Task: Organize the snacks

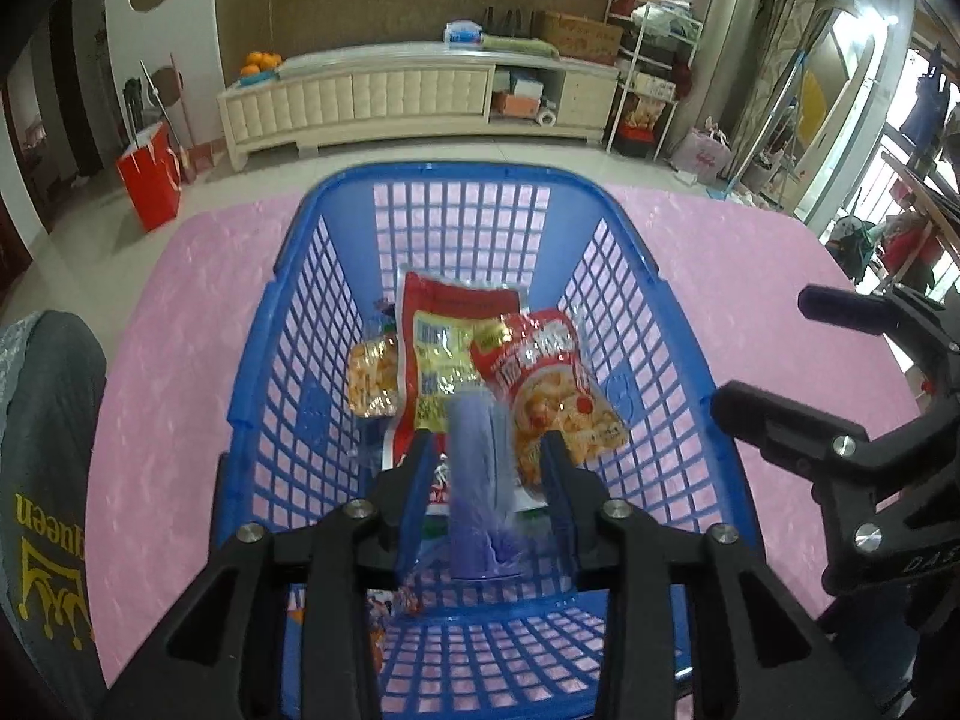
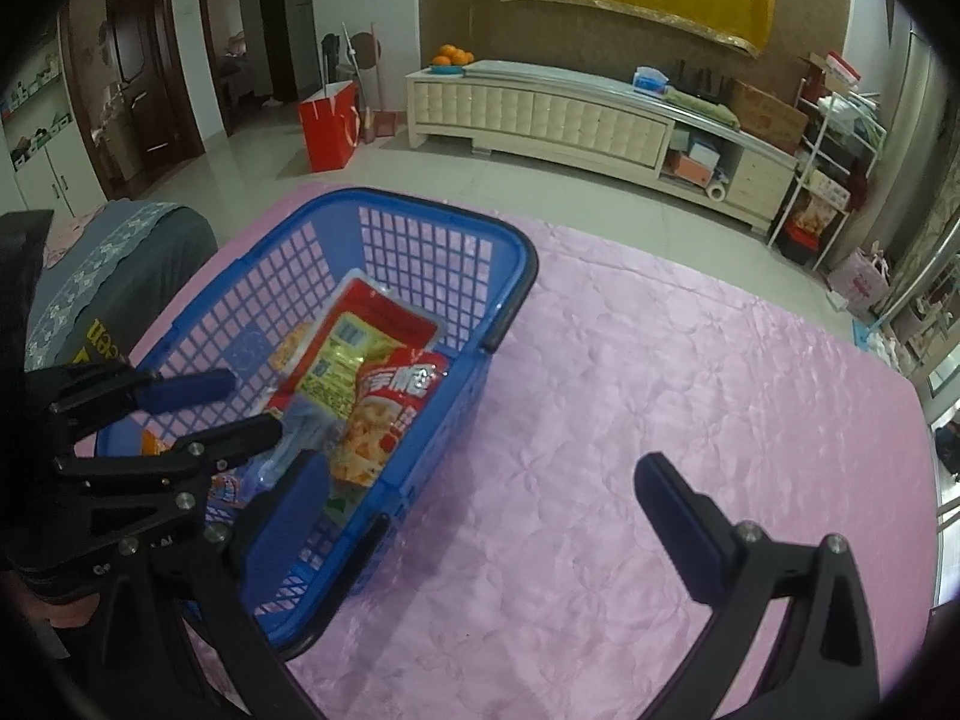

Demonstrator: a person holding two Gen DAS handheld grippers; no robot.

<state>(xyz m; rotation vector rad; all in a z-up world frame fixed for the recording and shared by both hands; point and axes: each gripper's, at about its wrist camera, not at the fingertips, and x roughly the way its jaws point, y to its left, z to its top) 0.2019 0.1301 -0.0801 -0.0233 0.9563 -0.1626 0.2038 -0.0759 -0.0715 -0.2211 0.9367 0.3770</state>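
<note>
Left wrist view shows your left gripper (image 1: 486, 450) over the blue basket (image 1: 282, 324), fingers parted around a blurred purple packet (image 1: 480, 474), apparently dropping. Several snack packets (image 1: 540, 372) are already inside. Your right gripper (image 2: 480, 480) hangs wide open and empty over the pink counter (image 2: 660, 372), where no snacks show, so you look nearly finished.

Yellow letters "queen" under a crown stand on the grey garment (image 1: 48, 480); snack packets' print is unreadable.
</note>
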